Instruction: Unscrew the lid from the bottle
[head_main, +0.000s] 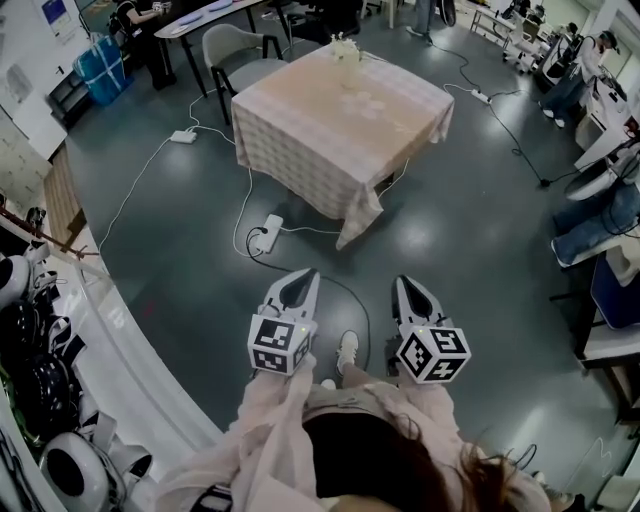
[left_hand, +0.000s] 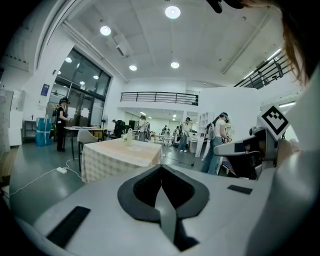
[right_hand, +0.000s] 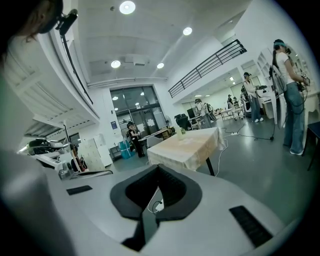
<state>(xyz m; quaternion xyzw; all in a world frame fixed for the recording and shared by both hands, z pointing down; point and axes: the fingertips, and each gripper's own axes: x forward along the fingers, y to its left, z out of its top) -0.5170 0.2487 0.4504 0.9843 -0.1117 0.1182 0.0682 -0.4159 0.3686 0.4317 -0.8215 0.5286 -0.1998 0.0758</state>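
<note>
Head view, left gripper (head_main: 303, 276): jaws pressed together with nothing between them, pointing toward the table.
Head view, right gripper (head_main: 408, 284): jaws likewise together and empty, just to the right of the left gripper and pointing the same way.
Head view, table (head_main: 340, 125): well ahead of both tips, covered by a checked cloth, with bare floor in between.
Head view, bottle (head_main: 345, 48): a small pale thing at the table's far edge, probably the bottle. It is well apart from both tools and too small to make out a lid.
Head view, power strip (head_main: 268, 232): on the floor between the left gripper's tip and the table.
Left gripper view, left gripper (left_hand: 161, 167): dark pads meet along one seam, gripping nothing.
Left gripper view, bottle (left_hand: 129, 136): on the table (left_hand: 120, 152), ahead and left of the tips, far off.
Right gripper view, right gripper (right_hand: 157, 168): pads closed against each other, empty.
Right gripper view, bottle (right_hand: 183, 131): on the table (right_hand: 192, 145), ahead and slightly right of the tips, well apart.
</note>
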